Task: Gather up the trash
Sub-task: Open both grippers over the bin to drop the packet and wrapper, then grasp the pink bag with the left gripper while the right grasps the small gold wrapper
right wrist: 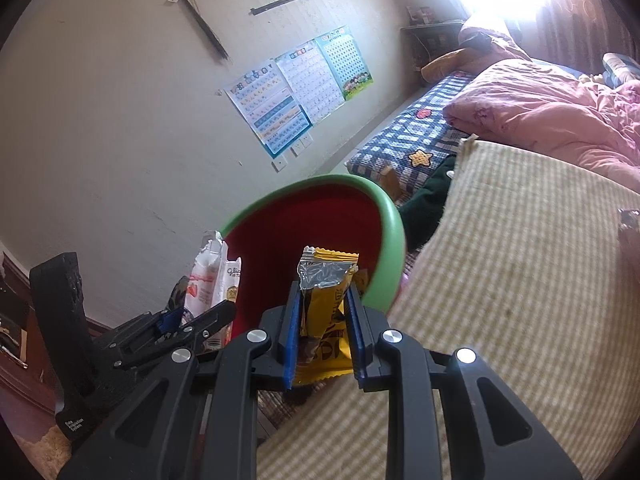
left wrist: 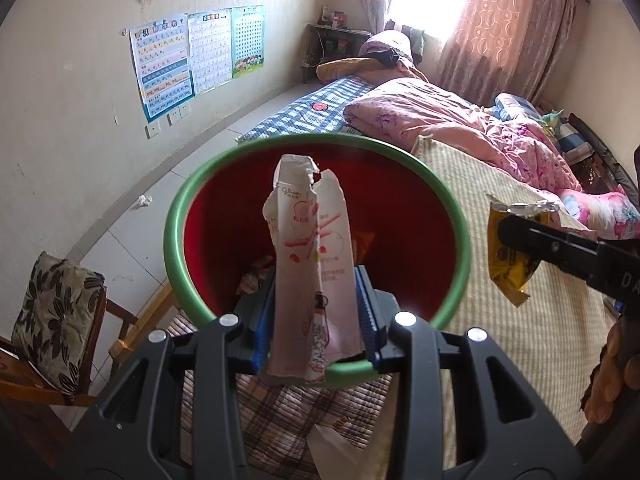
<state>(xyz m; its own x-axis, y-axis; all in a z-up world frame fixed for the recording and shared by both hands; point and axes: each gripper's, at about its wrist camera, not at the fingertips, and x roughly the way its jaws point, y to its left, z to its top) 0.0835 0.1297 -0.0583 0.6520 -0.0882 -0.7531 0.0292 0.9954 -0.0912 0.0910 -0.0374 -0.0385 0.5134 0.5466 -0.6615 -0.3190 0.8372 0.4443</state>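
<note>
A red bin with a green rim [left wrist: 178, 236] [right wrist: 394, 216] stands beside the bed. My left gripper [left wrist: 316, 320] is shut on a torn white and pink snack box [left wrist: 308, 240], held upright over the bin's mouth. The same box [right wrist: 208, 280] and the left gripper [right wrist: 188, 322] show at the lower left of the right wrist view. My right gripper [right wrist: 324, 336] is shut on a yellow foil wrapper [right wrist: 324, 300], just short of the bin's near rim. In the left wrist view that wrapper [left wrist: 512, 264] hangs to the right of the bin. A few scraps lie at the bin's bottom [left wrist: 256, 276].
A bed with a striped yellow cover [left wrist: 520, 320] lies to the right, with pink quilts [left wrist: 460, 128] and a blue checked blanket [left wrist: 312, 112] farther back. A wooden chair with a floral cushion [left wrist: 52, 312] stands at the left. Crumpled paper [left wrist: 144, 201] lies on the tiled floor by the wall.
</note>
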